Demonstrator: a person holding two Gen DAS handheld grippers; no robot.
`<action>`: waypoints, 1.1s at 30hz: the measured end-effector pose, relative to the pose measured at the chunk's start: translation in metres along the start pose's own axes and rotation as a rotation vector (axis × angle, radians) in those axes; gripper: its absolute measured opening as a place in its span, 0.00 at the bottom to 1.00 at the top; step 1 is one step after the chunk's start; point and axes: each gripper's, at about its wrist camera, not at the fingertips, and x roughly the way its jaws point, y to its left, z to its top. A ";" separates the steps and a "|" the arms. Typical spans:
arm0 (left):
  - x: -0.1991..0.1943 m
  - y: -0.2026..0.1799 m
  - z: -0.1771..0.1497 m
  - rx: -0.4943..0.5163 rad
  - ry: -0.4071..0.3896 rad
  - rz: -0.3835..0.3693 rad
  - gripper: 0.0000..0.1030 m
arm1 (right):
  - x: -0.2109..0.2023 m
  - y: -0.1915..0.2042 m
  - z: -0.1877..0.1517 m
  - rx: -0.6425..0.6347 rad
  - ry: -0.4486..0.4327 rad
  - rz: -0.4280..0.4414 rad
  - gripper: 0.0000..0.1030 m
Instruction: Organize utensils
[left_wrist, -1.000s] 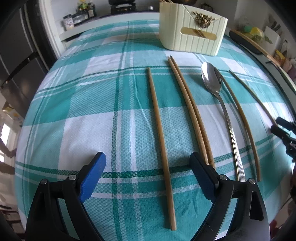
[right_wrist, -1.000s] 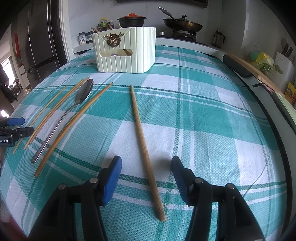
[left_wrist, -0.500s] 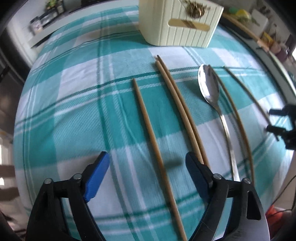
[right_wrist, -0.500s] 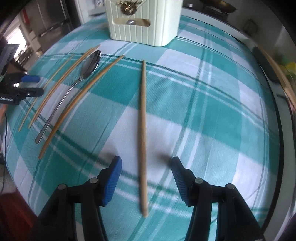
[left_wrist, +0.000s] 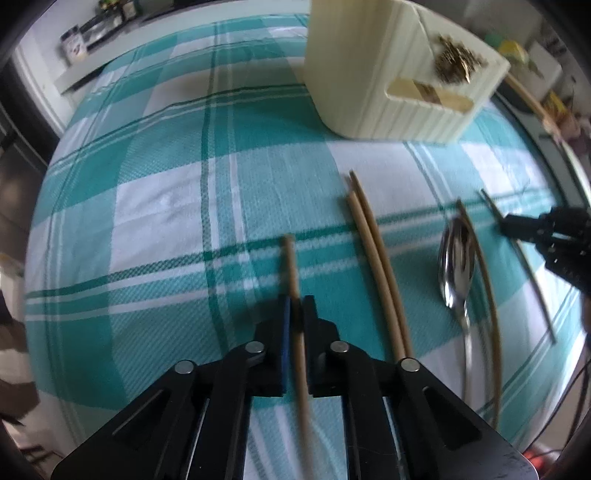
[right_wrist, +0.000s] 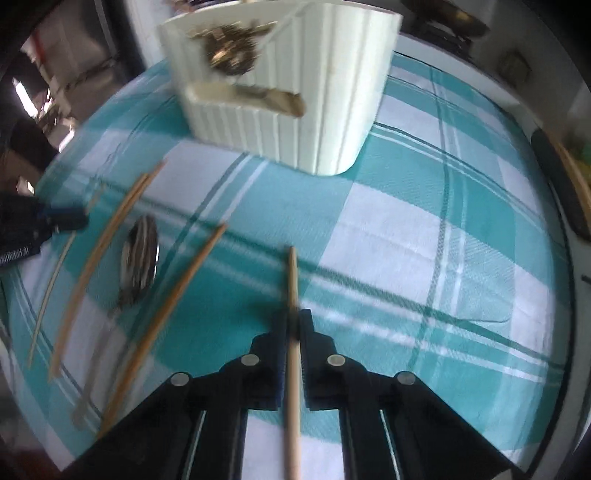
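My left gripper (left_wrist: 296, 302) is shut on a wooden chopstick (left_wrist: 291, 269) that runs forward from the jaws. My right gripper (right_wrist: 293, 316) is shut on another wooden chopstick (right_wrist: 292, 275). A cream ribbed utensil holder (left_wrist: 399, 70) stands ahead on the checked cloth; it also shows in the right wrist view (right_wrist: 280, 85). A pair of chopsticks (left_wrist: 373, 251), a metal spoon (left_wrist: 456, 266) and two more sticks lie on the cloth to the right of my left gripper. In the right wrist view the spoon (right_wrist: 138, 258) and several sticks lie to the left.
The teal and white checked tablecloth (left_wrist: 177, 206) covers the table. The right gripper shows at the right edge of the left wrist view (left_wrist: 554, 236). A counter with jars (left_wrist: 85, 33) lies beyond the table's far edge.
Both grippers have closed, each on its chopstick, and moved forward toward the holder, which now looks larger and nearer in both views.
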 end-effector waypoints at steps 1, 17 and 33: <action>0.000 0.002 0.001 -0.008 -0.011 -0.007 0.04 | -0.001 -0.003 0.002 0.012 -0.012 0.003 0.06; -0.172 -0.004 -0.007 -0.030 -0.489 -0.152 0.04 | -0.195 0.007 -0.024 0.016 -0.524 0.023 0.07; -0.280 -0.020 0.112 -0.028 -0.794 -0.126 0.03 | -0.279 0.008 0.100 0.001 -0.781 0.000 0.07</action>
